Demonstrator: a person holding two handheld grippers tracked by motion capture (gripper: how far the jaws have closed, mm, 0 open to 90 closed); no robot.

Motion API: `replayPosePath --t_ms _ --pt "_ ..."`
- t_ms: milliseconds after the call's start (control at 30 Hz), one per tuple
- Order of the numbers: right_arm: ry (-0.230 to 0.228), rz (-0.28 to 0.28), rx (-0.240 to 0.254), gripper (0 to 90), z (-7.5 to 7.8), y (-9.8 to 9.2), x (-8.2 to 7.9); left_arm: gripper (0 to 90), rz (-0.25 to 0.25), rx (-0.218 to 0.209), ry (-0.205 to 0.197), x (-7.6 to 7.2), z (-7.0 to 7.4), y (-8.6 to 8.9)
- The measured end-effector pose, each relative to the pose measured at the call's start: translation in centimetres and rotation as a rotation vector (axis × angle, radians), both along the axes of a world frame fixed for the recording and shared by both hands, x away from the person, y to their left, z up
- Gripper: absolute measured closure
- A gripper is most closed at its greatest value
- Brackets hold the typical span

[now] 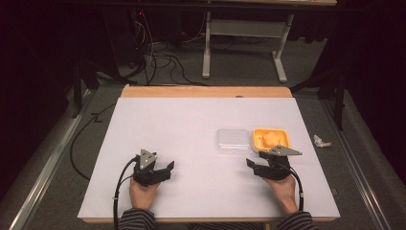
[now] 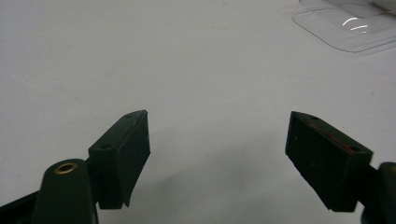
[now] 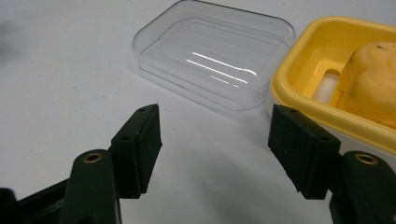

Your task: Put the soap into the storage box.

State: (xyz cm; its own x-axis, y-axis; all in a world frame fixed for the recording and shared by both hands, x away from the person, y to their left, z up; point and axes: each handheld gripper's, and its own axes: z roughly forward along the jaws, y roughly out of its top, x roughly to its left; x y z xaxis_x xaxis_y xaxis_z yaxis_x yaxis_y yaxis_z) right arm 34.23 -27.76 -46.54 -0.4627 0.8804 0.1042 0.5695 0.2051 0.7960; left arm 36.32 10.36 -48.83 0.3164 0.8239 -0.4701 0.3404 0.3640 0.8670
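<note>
A clear plastic lid (image 1: 232, 140) lies flat on the white table, right of centre. Touching its right side is a yellow box (image 1: 286, 139) holding a rounded orange-yellow lump (image 1: 269, 139). My right gripper (image 1: 256, 160) rests just in front of the box, a little to its left. In the right gripper view its jaws (image 3: 215, 112) stand apart over bare table, with the lid (image 3: 215, 60) ahead and the box (image 3: 289, 84) and lump (image 3: 373, 88) ahead to the right. My left gripper (image 1: 163, 167) sits at the front left, open (image 2: 217, 121), with the lid's corner (image 2: 350, 25) far off.
The white tabletop (image 1: 182, 124) has a wooden strip (image 1: 206, 92) along its far edge. A crumpled white scrap (image 1: 321, 141) lies on the floor to the right. Cables (image 1: 163, 62) and a metal table frame (image 1: 244, 43) sit beyond the table.
</note>
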Motion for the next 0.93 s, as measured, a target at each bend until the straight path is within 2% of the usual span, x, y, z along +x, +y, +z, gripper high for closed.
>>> replayPosePath --t_ms 300,533,667,933 --pt "-0.014 -0.002 -0.027 35.0 -0.4 0.3 0.0 22.6 0.001 -0.001 0.000 0.0 0.0 0.0" --pt "-0.020 0.025 -0.032 34.5 -0.9 0.5 -0.2 22.6 0.001 -0.003 -0.002 0.0 0.0 0.0" --pt "-0.060 0.013 -0.026 35.8 -1.1 0.4 -0.7 22.6 -0.002 0.004 -0.005 0.0 0.0 0.0" --pt "-0.086 0.004 -0.015 35.7 -1.2 0.3 -1.0 22.5 -0.001 0.004 -0.005 0.0 0.0 0.0"
